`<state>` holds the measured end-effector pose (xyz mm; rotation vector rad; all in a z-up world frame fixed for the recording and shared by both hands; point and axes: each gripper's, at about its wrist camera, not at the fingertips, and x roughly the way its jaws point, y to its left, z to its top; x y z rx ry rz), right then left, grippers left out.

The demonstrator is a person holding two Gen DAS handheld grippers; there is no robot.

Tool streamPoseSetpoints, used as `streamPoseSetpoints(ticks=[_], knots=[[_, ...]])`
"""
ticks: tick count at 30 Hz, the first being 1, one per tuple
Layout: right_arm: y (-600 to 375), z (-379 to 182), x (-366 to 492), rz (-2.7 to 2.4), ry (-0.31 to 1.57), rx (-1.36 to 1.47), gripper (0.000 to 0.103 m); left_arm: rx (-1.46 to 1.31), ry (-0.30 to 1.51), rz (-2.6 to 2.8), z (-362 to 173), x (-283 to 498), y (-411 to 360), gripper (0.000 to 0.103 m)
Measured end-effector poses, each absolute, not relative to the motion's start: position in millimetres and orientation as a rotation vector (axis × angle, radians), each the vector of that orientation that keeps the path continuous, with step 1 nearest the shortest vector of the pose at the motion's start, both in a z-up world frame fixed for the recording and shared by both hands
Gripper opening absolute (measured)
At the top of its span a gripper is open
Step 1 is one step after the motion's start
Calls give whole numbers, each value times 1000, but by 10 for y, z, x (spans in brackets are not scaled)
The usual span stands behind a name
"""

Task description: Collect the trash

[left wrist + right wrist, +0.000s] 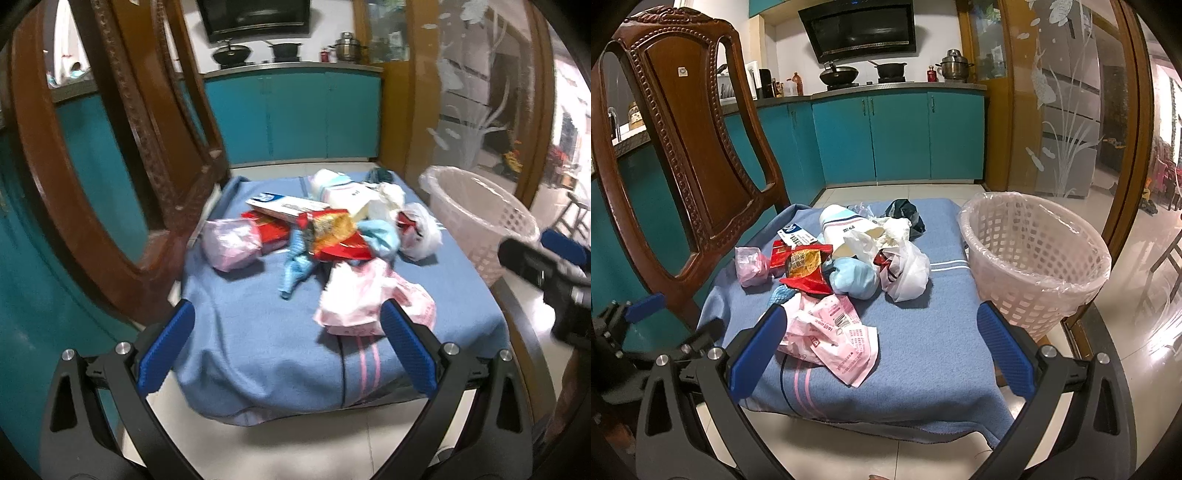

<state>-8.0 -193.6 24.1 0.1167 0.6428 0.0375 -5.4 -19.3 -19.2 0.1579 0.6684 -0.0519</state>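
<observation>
A blue blanket (923, 354) is lying over a low surface, with a heap of wrappers and bags (846, 258) crowding its middle and far half, while the near right part is lying bare and open to reach. A carved wooden chair (698, 155) is standing close along the blanket's left edge, walling off that side, and a lined white basket (1034, 258) is standing just beside the right edge with its mouth open upward. A crumpled pink wrapper (831, 332) is lying at the near left, just ahead of the right gripper's left finger.
</observation>
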Motion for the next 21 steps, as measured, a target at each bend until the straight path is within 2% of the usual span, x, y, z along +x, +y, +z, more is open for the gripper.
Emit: streamPoseSetpoints(ticks=[5, 13, 21], knots=[[-1968, 251, -71, 36, 652, 123, 100, -4, 783, -133, -474, 22, -160, 99], [-2016, 266, -74, 42, 646, 132, 100, -13, 833, -213, -686, 62, -475, 99], [-2105, 257, -69, 38, 643, 169, 100, -48, 892, -204, -719, 435, -648, 99]])
